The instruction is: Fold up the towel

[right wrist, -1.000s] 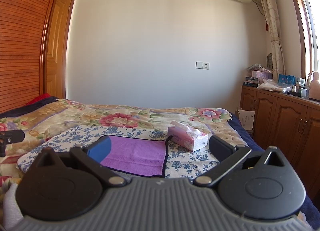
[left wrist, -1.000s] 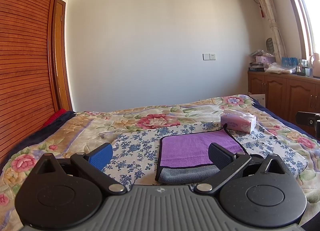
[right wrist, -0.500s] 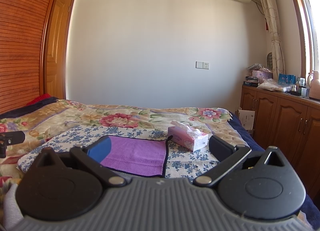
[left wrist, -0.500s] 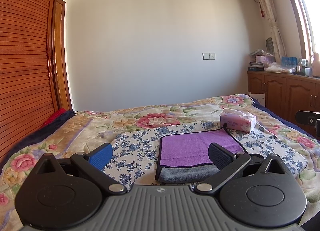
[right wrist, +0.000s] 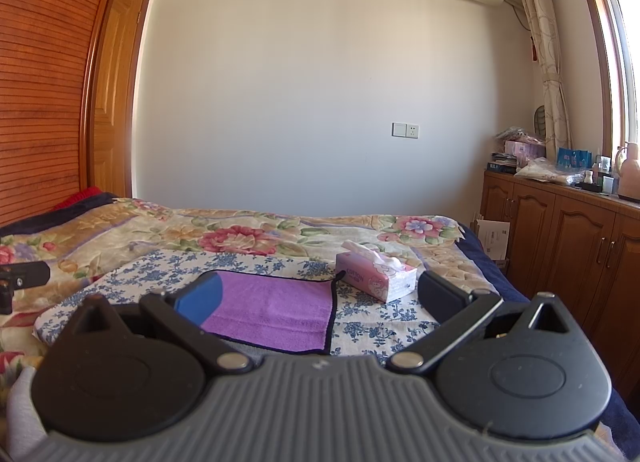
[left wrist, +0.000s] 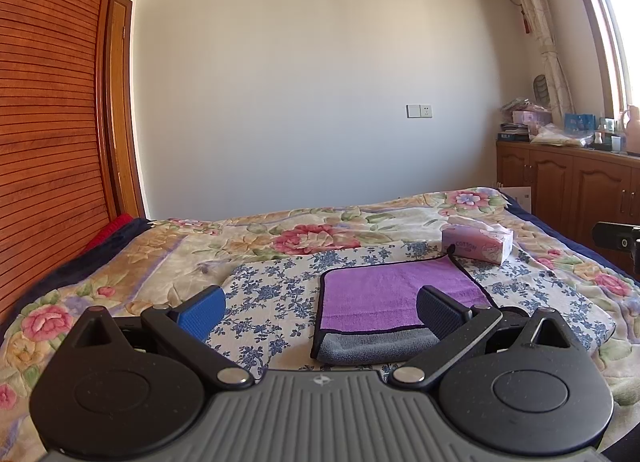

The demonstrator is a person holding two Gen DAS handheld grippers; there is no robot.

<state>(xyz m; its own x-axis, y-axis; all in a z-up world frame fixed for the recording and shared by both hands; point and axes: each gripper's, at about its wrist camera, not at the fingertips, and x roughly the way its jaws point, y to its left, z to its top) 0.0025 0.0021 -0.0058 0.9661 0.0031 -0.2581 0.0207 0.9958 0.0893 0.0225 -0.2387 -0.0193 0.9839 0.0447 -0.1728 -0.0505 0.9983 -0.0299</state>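
A purple towel [left wrist: 384, 298] with a dark border lies flat on a blue-flowered cloth [left wrist: 276, 290] on the bed; its near edge is turned over and shows grey. It also shows in the right wrist view [right wrist: 276, 314]. My left gripper [left wrist: 320, 310] is open and empty, held just short of the towel's near edge. My right gripper [right wrist: 320, 296] is open and empty, held short of the towel's near right side.
A pink tissue box [left wrist: 478, 244] stands just beyond the towel's far right corner, also in the right wrist view [right wrist: 376, 276]. The floral bedspread [left wrist: 312, 234] covers the bed. Wooden cabinets [right wrist: 560, 238] line the right wall, a slatted wardrobe [left wrist: 48, 142] the left.
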